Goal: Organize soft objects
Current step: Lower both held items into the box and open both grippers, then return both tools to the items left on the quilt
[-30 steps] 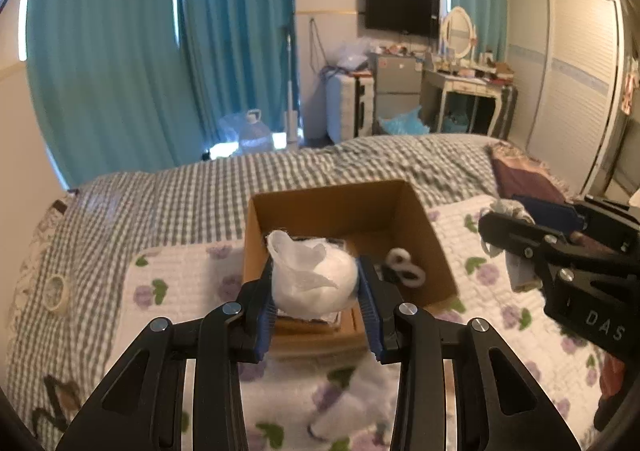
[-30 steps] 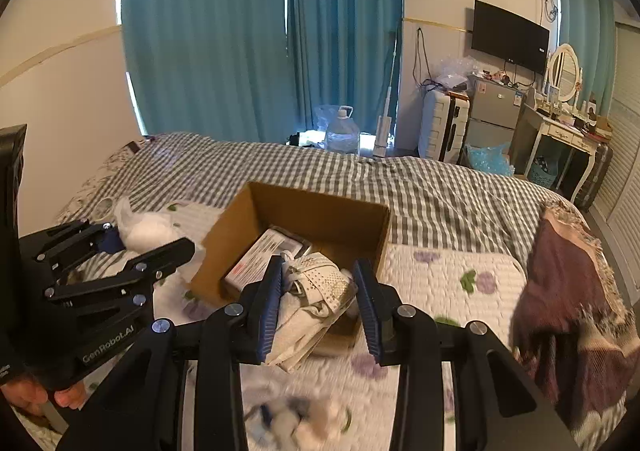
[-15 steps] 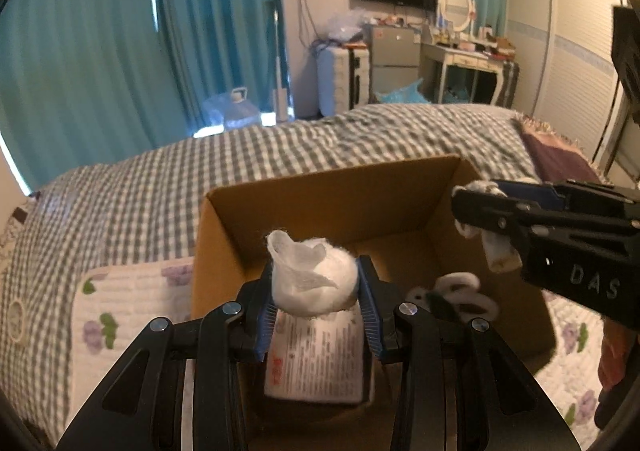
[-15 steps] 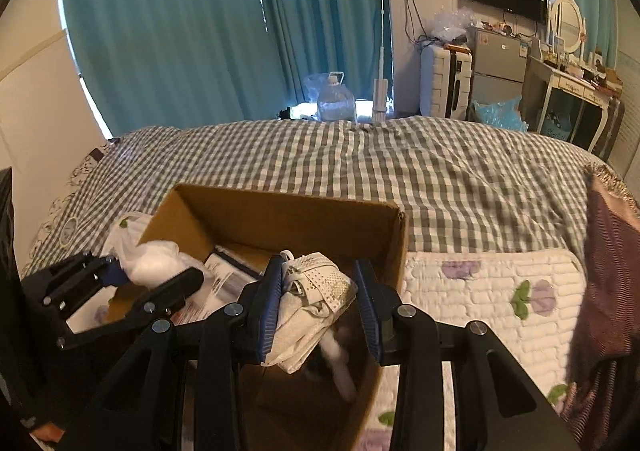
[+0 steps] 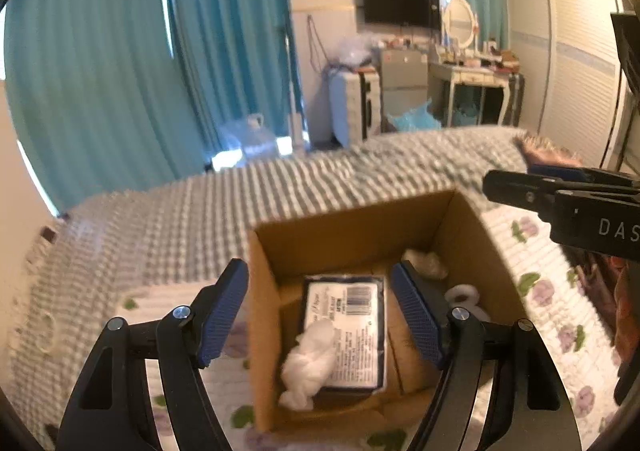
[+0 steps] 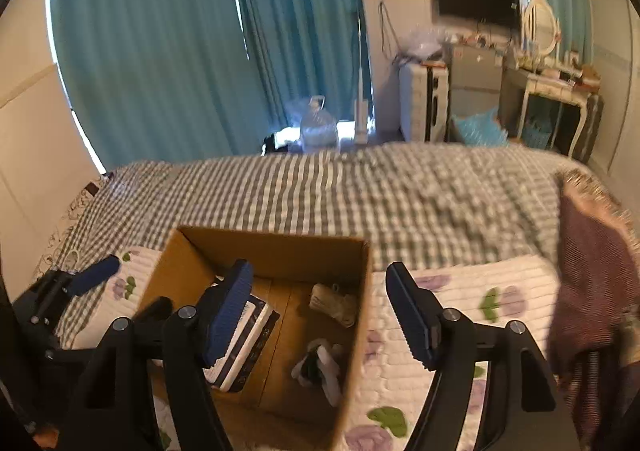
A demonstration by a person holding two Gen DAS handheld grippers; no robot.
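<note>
STEP: drop done, I judge | both jaws spread, empty: left gripper [image 5: 320, 307], right gripper [image 6: 320, 307] | white cotton wad [image 5: 308, 363] and cream knitted cloth [image 6: 334, 303] lie in open brown cardboard box [image 5: 344, 223] | NEXT: lift clear, seek more soft items toward 6 o'clock on bed

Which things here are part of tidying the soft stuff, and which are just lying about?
Job:
cardboard box
white wad
cream cloth
rolled socks
left gripper, open
right gripper, open

Lying about:
flat packet
maroon blanket
water jug
</note>
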